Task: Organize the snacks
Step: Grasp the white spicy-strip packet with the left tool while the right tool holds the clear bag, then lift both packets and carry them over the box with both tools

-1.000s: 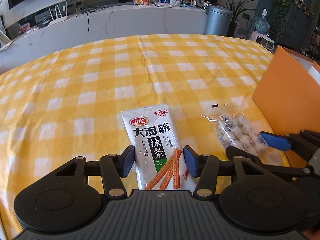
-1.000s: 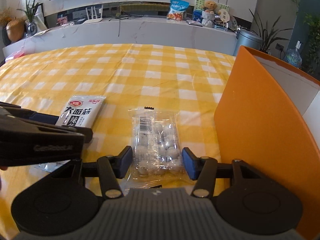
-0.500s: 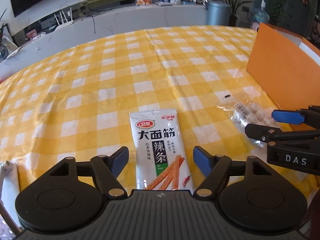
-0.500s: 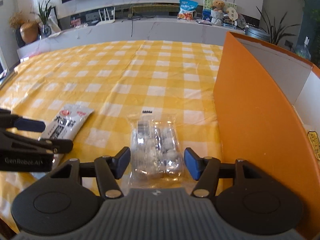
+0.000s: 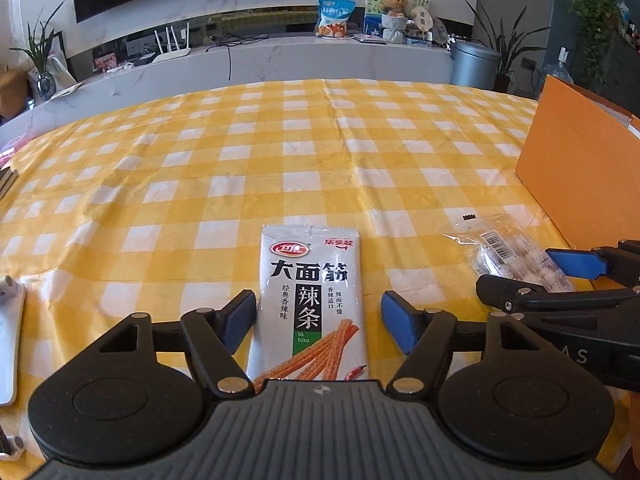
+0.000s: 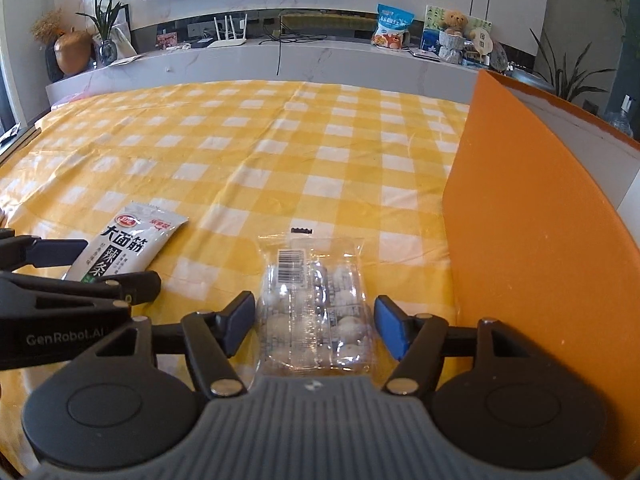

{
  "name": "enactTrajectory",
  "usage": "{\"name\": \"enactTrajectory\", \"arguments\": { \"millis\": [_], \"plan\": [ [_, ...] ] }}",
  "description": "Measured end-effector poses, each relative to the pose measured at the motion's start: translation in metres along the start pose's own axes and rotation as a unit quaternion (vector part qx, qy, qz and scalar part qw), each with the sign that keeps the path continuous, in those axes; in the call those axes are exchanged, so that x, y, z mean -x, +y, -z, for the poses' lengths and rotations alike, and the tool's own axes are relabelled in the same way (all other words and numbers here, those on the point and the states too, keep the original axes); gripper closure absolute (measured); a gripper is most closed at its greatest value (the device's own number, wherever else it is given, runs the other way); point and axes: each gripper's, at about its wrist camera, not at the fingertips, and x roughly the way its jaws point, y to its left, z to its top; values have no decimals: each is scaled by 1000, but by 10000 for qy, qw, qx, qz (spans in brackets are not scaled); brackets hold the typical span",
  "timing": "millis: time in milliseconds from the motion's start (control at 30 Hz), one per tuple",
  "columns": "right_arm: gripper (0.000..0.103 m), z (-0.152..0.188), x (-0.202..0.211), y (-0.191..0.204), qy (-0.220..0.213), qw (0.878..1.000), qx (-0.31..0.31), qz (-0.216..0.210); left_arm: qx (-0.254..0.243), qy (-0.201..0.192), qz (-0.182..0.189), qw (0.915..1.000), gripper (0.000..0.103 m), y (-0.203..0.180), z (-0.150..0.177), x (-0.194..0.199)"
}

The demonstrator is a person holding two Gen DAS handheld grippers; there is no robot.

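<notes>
Item one: strip packet [image 5: 311, 304], white with red-orange sticks printed, flat on our checked cloth [image 5: 280, 160], long axis running away between the left claw [image 5: 318, 320], whose jaws have just been narrowing, gripping nothing. Item two: clear bag [image 6: 314, 312] of pale balls, likewise between the unclenched right claw [image 6: 315, 326], its jaws just widening, beside the orange box [image 6: 532, 240].

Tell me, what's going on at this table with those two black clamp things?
A person is tidying snacks with a hand-held gripper in each hand. The left gripper straddles a white spicy-strip packet, its jaws having just narrowed without gripping it. The right gripper sits around a clear bag of white round snacks, jaws just opening, pads off it. Both packs lie flat on the yellow checked tablecloth. An orange box stands to the right.
</notes>
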Motion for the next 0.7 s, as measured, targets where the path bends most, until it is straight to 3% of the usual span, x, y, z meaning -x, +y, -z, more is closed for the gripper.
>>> {"name": "enactTrajectory", "arguments": {
  "millis": [67,200,500,700],
  "plan": [
    [41,0,0,-1,8,10000,-21,3,23,-27,-29,10000,38,2,0,1],
    [47,0,2,4,-20,10000,62,30,39,18,-16,10000,46,4,-3,0],
    [54,-6,7,-2,80,9995,-278,-128,304,-159,174,9993,49,6,0,14],
    [54,-14,34,1,-265,9992,-237,-192,410,-419,267,9979,49,2,-11,42]
  ]
}}
